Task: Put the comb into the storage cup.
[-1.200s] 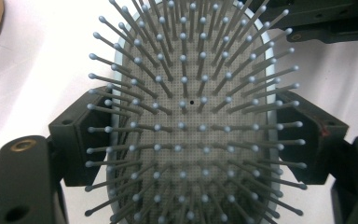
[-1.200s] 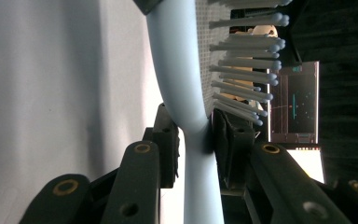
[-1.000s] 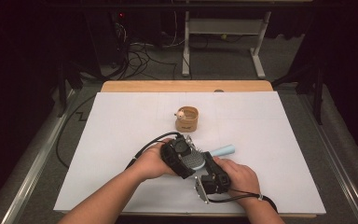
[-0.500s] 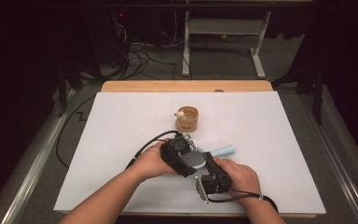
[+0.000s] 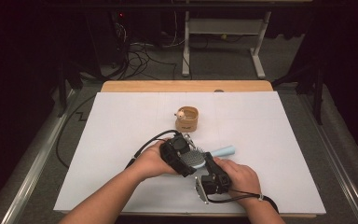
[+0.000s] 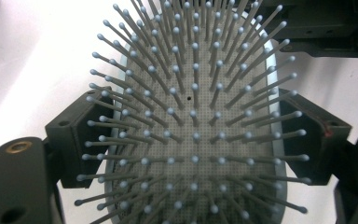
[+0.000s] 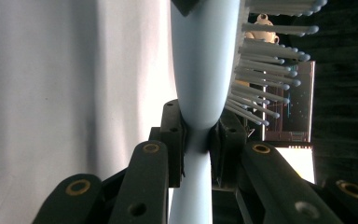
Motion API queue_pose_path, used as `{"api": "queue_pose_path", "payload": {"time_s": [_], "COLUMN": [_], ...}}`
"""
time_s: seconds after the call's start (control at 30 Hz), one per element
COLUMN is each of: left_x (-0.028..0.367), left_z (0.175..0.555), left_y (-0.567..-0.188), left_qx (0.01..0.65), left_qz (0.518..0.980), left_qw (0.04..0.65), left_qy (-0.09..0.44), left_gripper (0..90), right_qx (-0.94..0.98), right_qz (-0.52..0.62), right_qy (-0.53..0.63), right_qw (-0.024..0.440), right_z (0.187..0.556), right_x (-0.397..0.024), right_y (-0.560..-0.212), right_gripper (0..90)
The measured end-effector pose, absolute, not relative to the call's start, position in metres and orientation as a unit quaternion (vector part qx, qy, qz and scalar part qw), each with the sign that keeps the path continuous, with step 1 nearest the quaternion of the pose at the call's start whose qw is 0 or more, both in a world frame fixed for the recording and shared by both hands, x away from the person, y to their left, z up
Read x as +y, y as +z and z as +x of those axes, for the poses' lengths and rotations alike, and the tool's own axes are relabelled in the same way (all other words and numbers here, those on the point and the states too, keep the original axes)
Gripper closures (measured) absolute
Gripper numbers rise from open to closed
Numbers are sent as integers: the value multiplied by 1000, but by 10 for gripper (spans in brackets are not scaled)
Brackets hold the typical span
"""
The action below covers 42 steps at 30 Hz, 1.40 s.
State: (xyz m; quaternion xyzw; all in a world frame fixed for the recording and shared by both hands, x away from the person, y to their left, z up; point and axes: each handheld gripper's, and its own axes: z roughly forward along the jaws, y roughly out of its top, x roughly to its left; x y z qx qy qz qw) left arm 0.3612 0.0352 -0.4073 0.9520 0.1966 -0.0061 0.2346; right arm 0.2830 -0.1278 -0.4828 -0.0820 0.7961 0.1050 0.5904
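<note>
A light blue hairbrush (image 5: 194, 158) with a grey bristle pad lies between both grippers near the front of the white table cover. My left gripper (image 5: 190, 162) straddles the brush head (image 6: 191, 116). One jaw sits on each side, and the pads (image 6: 86, 140) still touch its rim, though the jaws have just been opening. My right gripper (image 5: 209, 163) comes in from the right. It is shut on the narrow neck of the brush (image 7: 205, 56), with its pads (image 7: 172, 135) pressed on both sides. The handle tip (image 5: 224, 150) points right.
A small wooden ring-shaped holder with a little figurine (image 5: 187, 119) stands just behind the brush, mid-table. The white sheet (image 5: 284, 140) covers a wooden board (image 5: 186, 86). Cables trail off to the left, and a desk frame stands beyond the table.
</note>
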Motion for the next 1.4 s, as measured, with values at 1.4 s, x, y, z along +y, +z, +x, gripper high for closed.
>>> {"api": "queue_pose_path", "payload": {"time_s": [1.4], "left_x": [81], "left_z": [366], "left_y": [-400], "left_qx": [218], "left_qz": [950], "left_qw": [225], "left_qy": [14], "left_gripper": [10], "right_qx": [798], "right_qz": [-45], "right_qy": [72], "right_qw": [596], "right_z": [290], "right_x": [-149], "right_y": [-483], "right_gripper": [786]}}
